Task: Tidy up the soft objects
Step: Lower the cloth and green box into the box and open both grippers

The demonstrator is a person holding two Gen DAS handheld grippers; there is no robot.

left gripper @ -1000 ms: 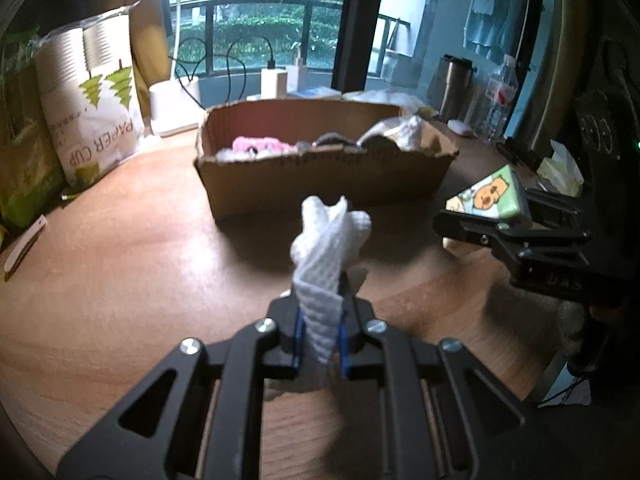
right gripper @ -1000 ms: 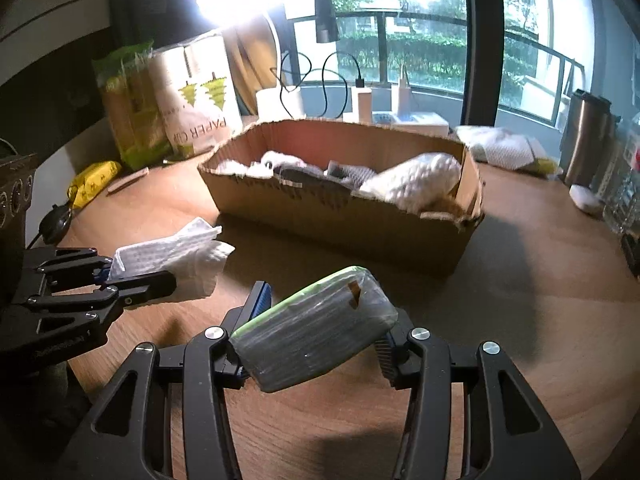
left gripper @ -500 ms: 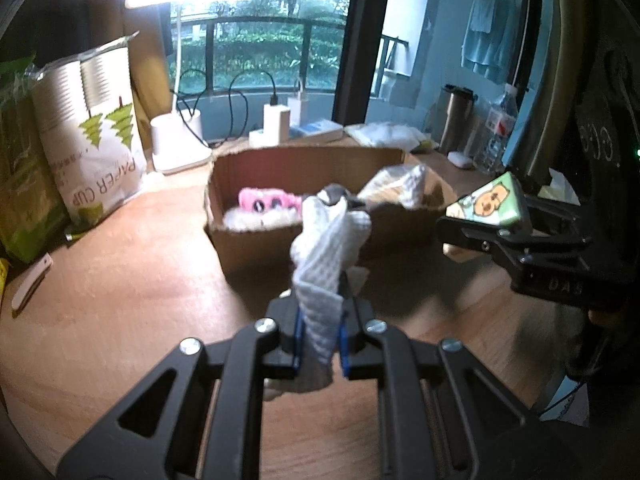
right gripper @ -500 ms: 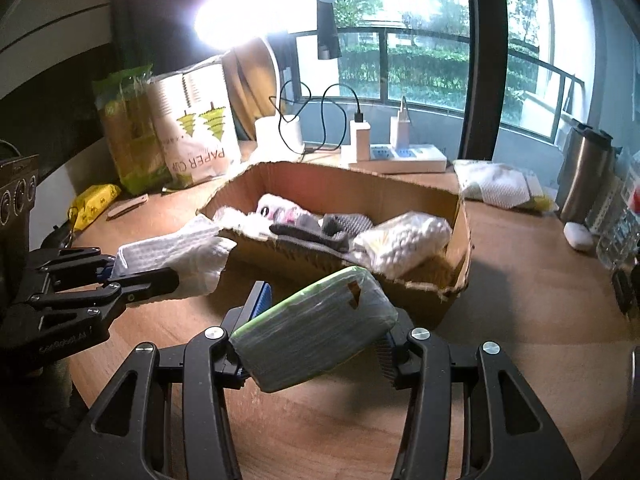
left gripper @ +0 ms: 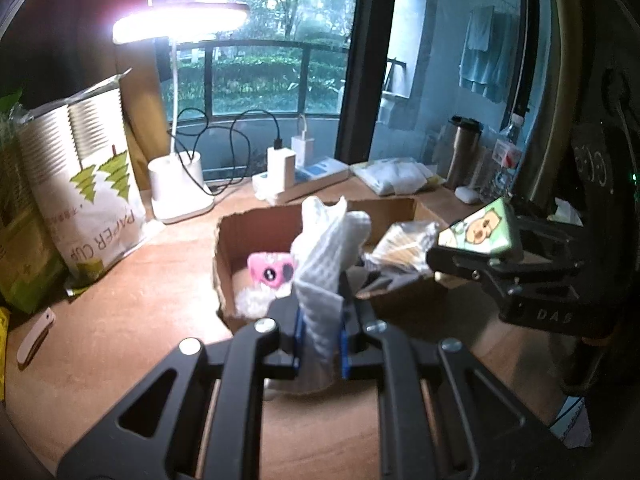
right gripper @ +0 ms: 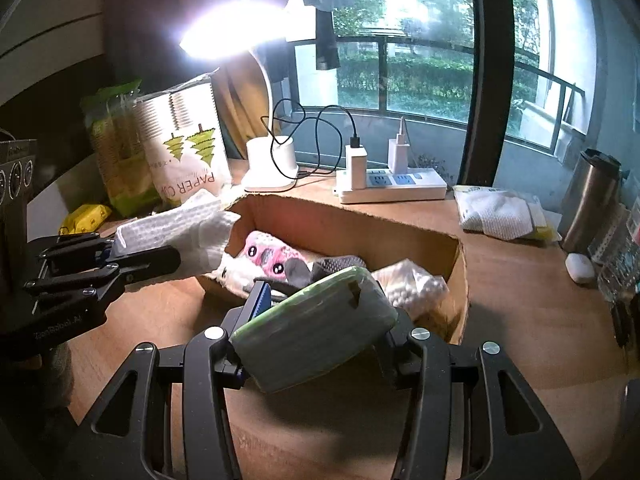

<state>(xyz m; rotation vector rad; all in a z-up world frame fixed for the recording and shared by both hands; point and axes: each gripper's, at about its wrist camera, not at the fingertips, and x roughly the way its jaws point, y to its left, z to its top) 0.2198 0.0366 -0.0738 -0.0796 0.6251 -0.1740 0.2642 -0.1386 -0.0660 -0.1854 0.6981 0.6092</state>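
My left gripper point(left gripper: 320, 332) is shut on a white foam net sleeve point(left gripper: 326, 256) and holds it up in front of the cardboard box point(left gripper: 224, 280); it also shows in the right wrist view point(right gripper: 176, 232) at the box's left end. My right gripper point(right gripper: 316, 336) is shut on a green tissue pack point(right gripper: 316, 336) at the box's near edge; the pack's cartoon face shows in the left wrist view point(left gripper: 480, 232). The cardboard box point(right gripper: 360, 224) holds a pink plush item point(right gripper: 268, 252), a grey item point(right gripper: 332, 266) and a white foam bag point(right gripper: 412, 286).
A white desk lamp base point(right gripper: 272, 160), a power strip point(right gripper: 392, 184) with chargers, a paper-cup bag point(right gripper: 184, 148) and green packs stand behind the box. A steel mug point(right gripper: 592, 200), a white cloth pack point(right gripper: 500, 212) and a small white case point(right gripper: 580, 268) lie at the right.
Both grippers have risen with their loads and moved toward the box, so its inside now shows from above. The grips have not changed.
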